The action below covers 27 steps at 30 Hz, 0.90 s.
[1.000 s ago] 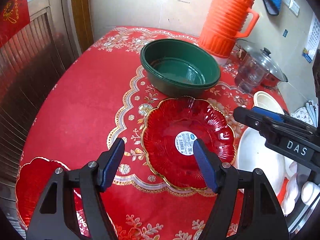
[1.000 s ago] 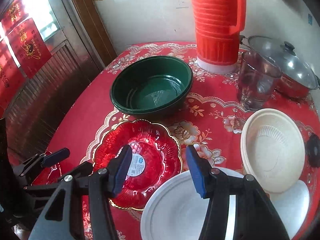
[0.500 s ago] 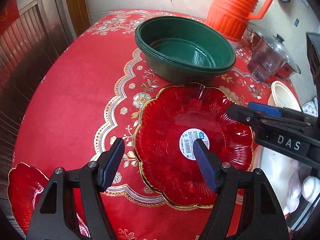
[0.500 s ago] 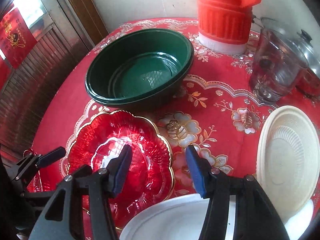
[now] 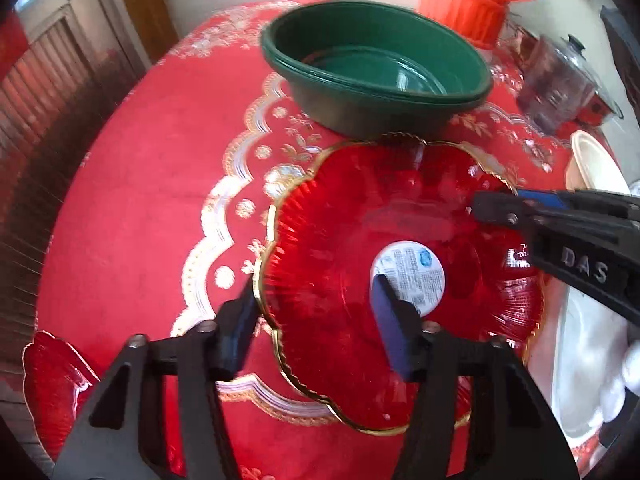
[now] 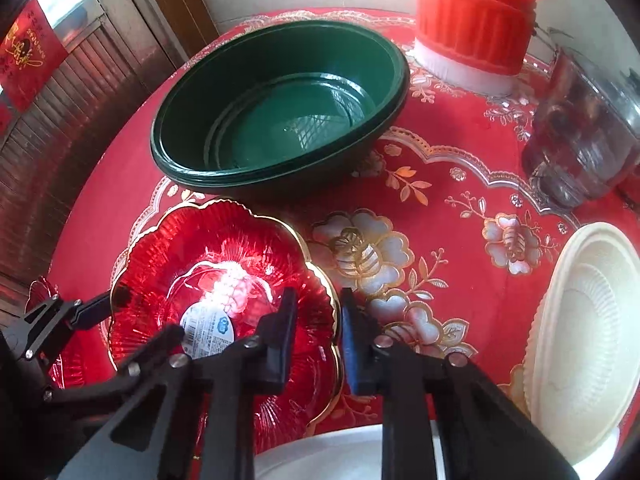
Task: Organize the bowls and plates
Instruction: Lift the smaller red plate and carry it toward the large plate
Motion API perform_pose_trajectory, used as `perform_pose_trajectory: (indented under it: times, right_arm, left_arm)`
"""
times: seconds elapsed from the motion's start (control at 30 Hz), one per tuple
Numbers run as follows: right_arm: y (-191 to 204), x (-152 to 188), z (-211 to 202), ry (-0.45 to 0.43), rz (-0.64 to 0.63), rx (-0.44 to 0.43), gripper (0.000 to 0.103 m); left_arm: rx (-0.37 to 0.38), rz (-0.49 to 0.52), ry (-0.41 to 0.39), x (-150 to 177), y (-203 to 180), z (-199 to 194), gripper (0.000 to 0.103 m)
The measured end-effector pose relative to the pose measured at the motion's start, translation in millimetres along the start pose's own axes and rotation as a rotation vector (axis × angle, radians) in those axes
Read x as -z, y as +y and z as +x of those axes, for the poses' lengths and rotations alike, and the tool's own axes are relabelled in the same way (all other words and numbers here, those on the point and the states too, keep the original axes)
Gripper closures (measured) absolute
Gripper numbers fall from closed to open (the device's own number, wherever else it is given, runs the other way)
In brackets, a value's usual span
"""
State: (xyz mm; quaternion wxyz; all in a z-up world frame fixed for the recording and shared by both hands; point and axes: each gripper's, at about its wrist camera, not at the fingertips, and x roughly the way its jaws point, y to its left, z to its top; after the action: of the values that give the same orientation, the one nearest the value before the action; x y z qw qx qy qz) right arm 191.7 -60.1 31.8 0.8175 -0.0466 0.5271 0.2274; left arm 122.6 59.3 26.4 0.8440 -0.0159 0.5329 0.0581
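Right gripper [image 6: 316, 336] fingers are drawn in close either side of the gold rim of the red scalloped plate [image 6: 224, 280], one inside, one outside; whether the pads actually touch the rim, I cannot tell. Left gripper [image 5: 316, 328] fingers gape wide, straddling the opposite edge of that same plate, nothing clamped. Just beyond both sets of fingers sits the green bowl [image 6: 280, 116] on the red tablecloth [image 5: 140, 200]. Off to the right of the right fingers, a cream bowl [image 6: 580, 344]; farther back, the orange thermos [image 6: 480, 20]
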Motion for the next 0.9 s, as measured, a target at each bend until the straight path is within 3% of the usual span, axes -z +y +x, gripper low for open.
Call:
perform_pose_trajectory:
  times: [0.1, 0.23, 0.9]
  right_arm:
    - [-1, 3, -2, -0.013, 0.006, -0.003, 0.086]
    - [-4, 7, -7, -0.03, 0.027, -0.01, 0.088]
    - [24, 6, -48, -0.106, 0.007, -0.008, 0.088]
  left_arm:
    - [-0.009, -0.017, 0.002, -1, 9, -1, 0.071]
    - [0.007, -0.031, -0.001, -1, 15, -4, 0.077]
    - [0.077, -0.104, -0.067, 0, 48, -56, 0.079]
